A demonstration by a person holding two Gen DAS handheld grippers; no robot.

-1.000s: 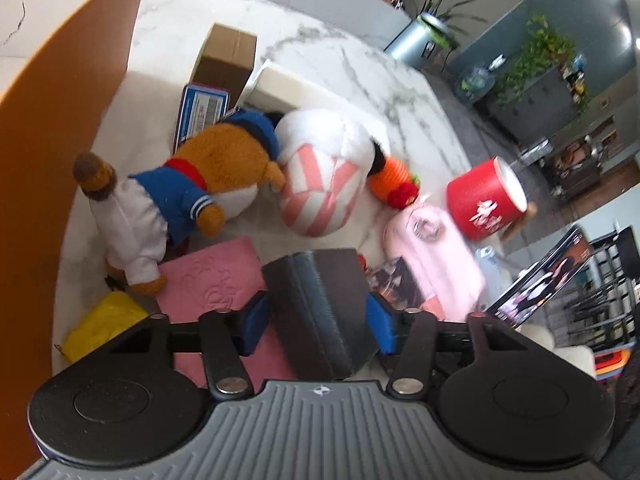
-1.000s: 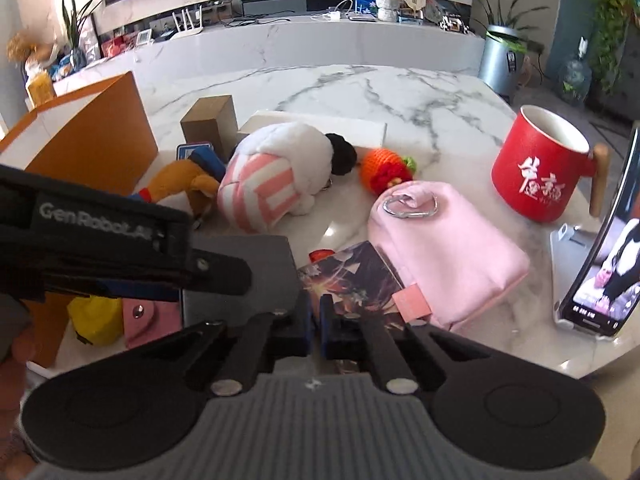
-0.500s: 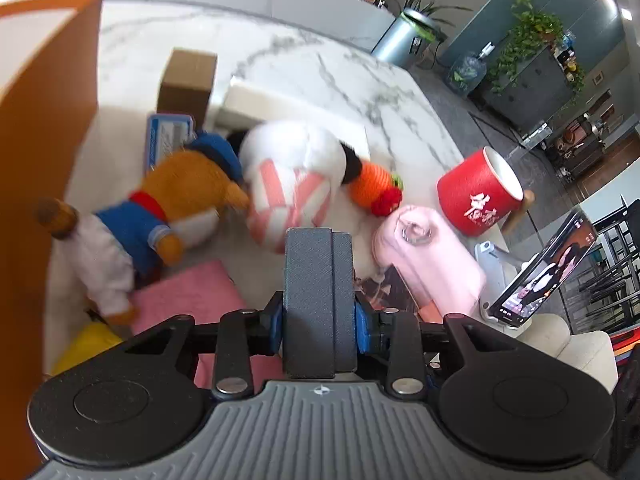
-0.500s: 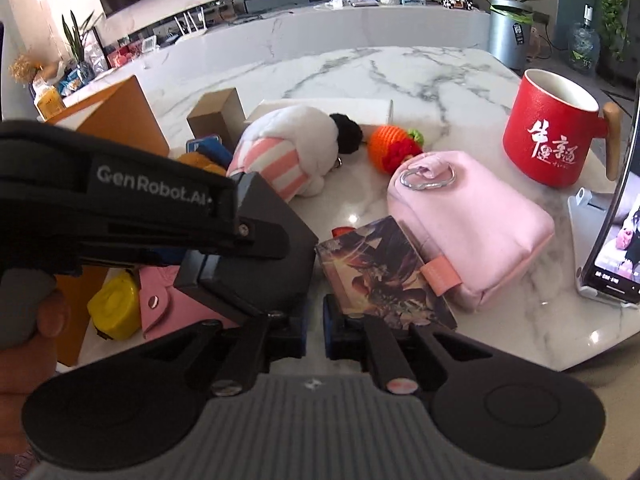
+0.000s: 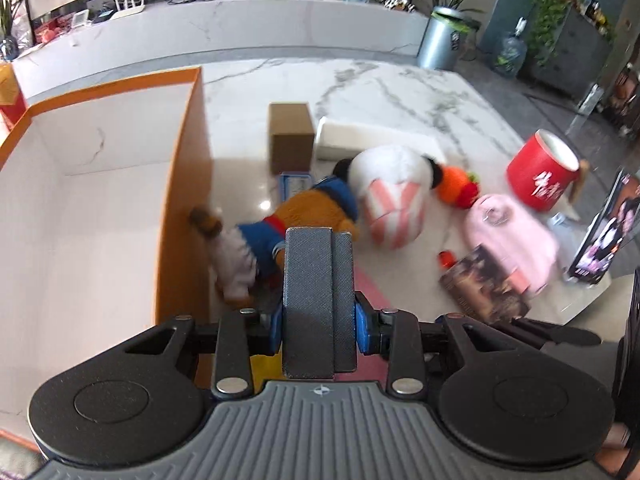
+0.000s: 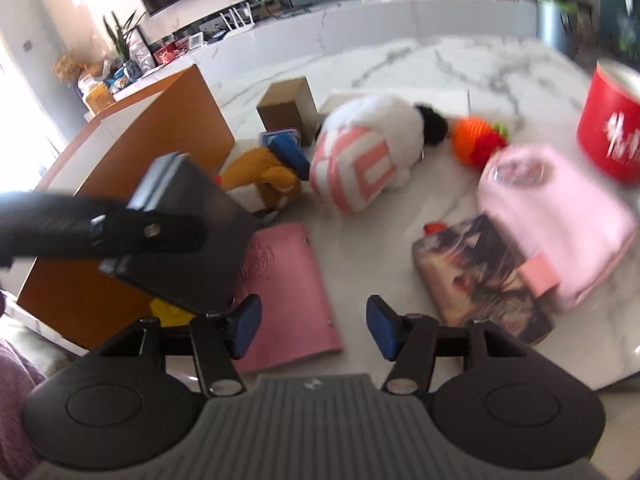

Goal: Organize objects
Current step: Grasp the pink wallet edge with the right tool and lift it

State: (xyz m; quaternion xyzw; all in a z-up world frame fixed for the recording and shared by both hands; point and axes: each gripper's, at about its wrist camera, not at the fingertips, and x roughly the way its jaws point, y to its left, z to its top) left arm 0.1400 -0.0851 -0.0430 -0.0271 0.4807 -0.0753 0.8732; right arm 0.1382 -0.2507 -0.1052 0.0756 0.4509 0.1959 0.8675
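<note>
My left gripper is shut on a dark grey notebook, held edge-up above the table next to the orange box. In the right wrist view the notebook hangs in the left gripper beside the orange box. My right gripper is open and empty above a pink card holder. A brown plush bear, a pink-striped plush, an orange crochet toy, a pink pouch and a dark picture book lie on the marble table.
A red mug stands at the right, a phone on a stand beside it. A brown carton, a white flat box and a blue card lie behind the plush toys. A yellow item lies by the box.
The left gripper lifted the grey notebook off the table and swung toward the orange box, whose white inside now shows. The right gripper opened and pulled back.
</note>
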